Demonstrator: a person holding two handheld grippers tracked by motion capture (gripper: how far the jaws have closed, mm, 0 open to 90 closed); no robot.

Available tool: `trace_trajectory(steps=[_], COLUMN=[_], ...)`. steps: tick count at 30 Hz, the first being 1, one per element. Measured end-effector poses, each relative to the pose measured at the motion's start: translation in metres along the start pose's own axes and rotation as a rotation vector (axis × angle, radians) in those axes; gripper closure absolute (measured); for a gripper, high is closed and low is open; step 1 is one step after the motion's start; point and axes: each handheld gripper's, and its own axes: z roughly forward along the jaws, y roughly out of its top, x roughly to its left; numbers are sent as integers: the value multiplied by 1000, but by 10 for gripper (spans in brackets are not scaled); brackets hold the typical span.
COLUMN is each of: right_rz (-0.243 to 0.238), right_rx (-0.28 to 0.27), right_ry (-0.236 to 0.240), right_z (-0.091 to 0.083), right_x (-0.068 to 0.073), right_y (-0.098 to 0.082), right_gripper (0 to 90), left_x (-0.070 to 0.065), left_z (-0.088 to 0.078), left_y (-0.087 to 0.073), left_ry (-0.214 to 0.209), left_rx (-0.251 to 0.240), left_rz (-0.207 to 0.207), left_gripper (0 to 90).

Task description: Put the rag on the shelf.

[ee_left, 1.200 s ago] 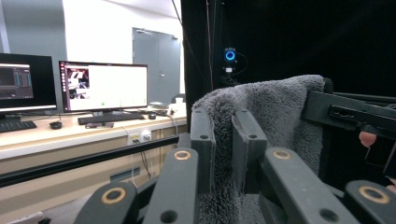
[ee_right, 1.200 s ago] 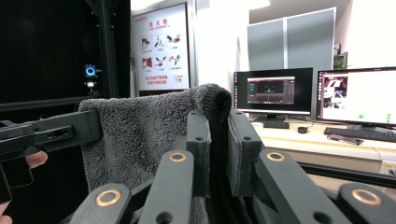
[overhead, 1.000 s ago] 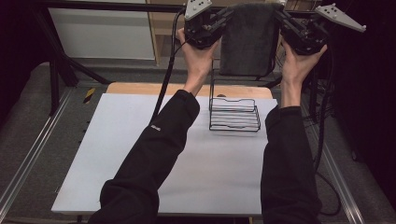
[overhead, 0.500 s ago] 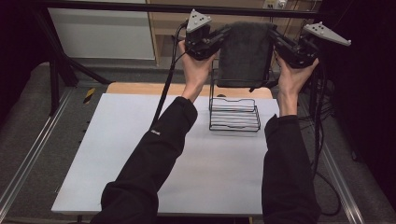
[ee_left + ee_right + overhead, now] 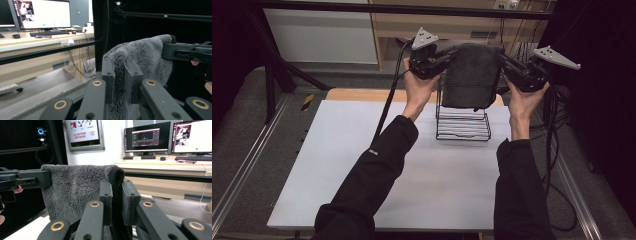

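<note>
Above the white table, both grippers clamp the grey towel's top corners; keep it taut over the far wire rack.

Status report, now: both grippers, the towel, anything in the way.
Left hand-held gripper and right hand-held gripper each shut on a top corner of the grey towel. Towel hangs spread above the black wire rack. Nothing between towel and rack.
</note>
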Motion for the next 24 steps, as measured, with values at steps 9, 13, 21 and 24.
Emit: trace_trajectory(steps=[9,13,21,24], right_rz=[-20,-37,-51,-54], right_rx=[15,23,39,44], right_ry=[11,15,16,18], right_z=[-12,-16,-20,-22], right_x=[3,5,7,7], right_y=[-6,-8,-13,-15], right_gripper=[808,808,807,806], left_x=[-6,-9,-14,-18], left_z=[-10,-14,-18,-20], left_y=[-6,-9,-14,-16], left_ry=[-30,-38,-45,-48], left_rx=[12,22,42,43], left_rz=[12,13,14,19], left_gripper=[796,796,796,796])
